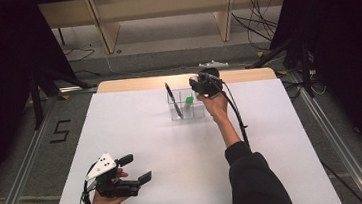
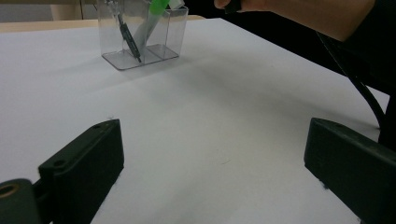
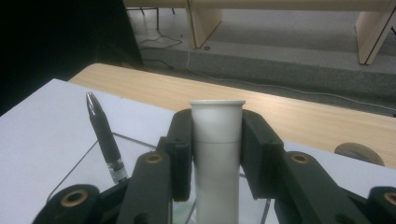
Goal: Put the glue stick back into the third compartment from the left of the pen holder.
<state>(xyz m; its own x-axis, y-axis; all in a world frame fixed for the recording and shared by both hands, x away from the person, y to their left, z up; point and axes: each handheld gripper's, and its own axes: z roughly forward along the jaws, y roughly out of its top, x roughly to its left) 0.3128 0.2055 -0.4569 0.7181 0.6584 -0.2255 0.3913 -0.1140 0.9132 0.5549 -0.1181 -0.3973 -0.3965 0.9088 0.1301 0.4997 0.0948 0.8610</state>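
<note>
Right hand-held gripper (image 3: 217,140) clamps a white marker (image 3: 218,154) over the clear holder (image 1: 185,106) at the far middle of the counter (image 1: 147,135).

The marker's green end (image 1: 189,100) dips into the holder's right compartment, while a black pen (image 1: 172,100) leans in the left one. The left hand-held gripper (image 1: 136,167) rests near the counter's near left corner, well apart from the holder, its jaws spread wide and gripping nothing.
</note>
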